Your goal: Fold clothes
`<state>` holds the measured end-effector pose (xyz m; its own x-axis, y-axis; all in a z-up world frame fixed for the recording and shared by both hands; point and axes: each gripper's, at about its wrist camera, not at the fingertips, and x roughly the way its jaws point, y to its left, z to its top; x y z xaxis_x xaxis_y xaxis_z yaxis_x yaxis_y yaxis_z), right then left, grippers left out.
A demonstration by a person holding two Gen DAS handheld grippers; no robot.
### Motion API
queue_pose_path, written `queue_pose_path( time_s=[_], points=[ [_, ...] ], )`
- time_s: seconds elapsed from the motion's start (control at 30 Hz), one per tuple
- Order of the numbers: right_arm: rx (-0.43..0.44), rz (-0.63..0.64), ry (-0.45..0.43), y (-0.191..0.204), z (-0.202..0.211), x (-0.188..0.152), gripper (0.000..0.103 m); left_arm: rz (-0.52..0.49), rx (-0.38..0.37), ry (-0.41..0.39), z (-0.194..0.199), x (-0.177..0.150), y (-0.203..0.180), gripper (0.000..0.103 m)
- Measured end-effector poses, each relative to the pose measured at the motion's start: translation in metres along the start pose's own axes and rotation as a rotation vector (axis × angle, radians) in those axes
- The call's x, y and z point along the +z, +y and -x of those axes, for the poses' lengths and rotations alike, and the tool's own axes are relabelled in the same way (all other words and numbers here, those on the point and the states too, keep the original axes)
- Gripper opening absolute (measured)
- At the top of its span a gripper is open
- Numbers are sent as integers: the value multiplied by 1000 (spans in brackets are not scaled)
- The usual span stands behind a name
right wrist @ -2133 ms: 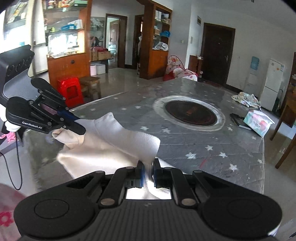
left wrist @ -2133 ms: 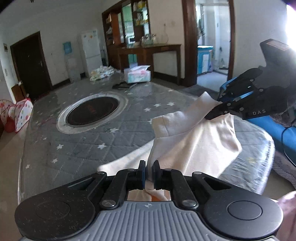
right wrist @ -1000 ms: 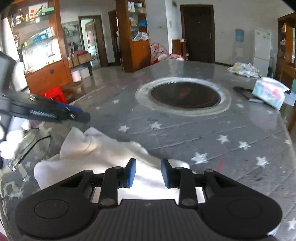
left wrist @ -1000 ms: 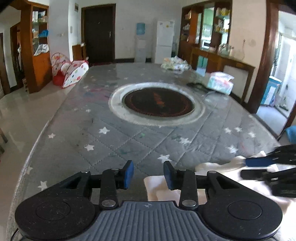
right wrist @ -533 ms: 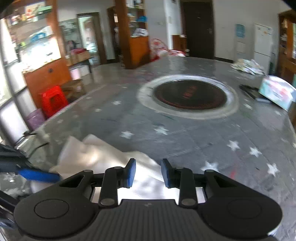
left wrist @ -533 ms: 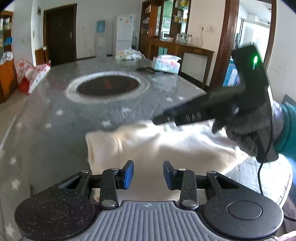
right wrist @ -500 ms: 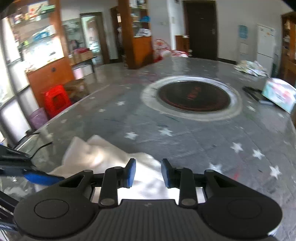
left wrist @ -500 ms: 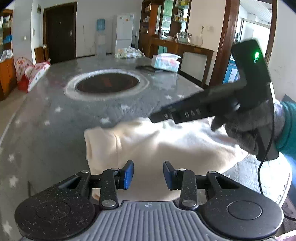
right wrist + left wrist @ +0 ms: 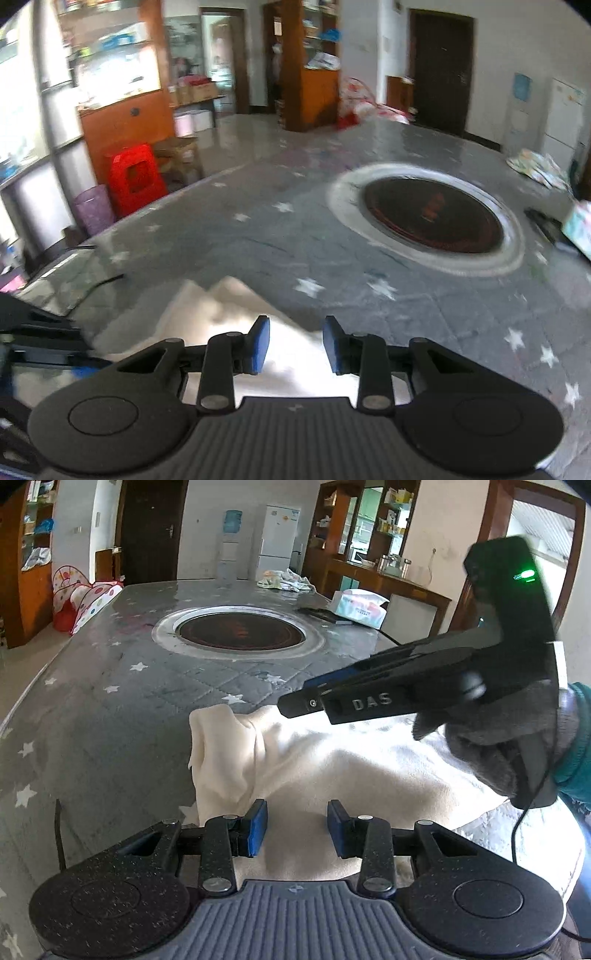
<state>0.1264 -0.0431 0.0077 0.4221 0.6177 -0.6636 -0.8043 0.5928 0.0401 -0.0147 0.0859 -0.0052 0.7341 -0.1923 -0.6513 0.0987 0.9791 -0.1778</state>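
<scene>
Both our grippers hover with parted fingers over the cream garment.

The left gripper (image 9: 297,827) and right gripper (image 9: 295,345) grasp nothing; the garment (image 9: 332,771) lies bunched at six o'clock on the starred table (image 9: 110,701) (burner ring at twelve).

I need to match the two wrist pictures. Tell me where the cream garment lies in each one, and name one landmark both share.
Left wrist view: the cream garment fills the lower middle, on the star-patterned table cover, ahead of the open left gripper.
Right wrist view: the cream garment sits lower left of centre, blurred, ahead of the open right gripper.
Shared landmark: the round dark hotplate set in the table.
</scene>
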Motion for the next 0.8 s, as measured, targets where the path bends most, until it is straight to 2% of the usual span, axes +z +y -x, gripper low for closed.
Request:
queue_pose_path(
  time_s=[0.17,0.33,0.5,0.67,0.8],
  points=[
    [133,57,47,23,-8,6,30,23,-4,-16,4,-5,1,41],
    [155,59,78,37,-34,11,29,23,-6,-25,5,-9,-1,44],
    [183,-6,52,35,-42,20,30,2,-8,-23,3,-8,-3,47],
    [149,-28,-12,21,-13,22,30,25,-14,-21,9,-1,1,47],
    [88,-47,-34,3,18,8,30,45,-9,-44,16,9,6,47]
  ],
)
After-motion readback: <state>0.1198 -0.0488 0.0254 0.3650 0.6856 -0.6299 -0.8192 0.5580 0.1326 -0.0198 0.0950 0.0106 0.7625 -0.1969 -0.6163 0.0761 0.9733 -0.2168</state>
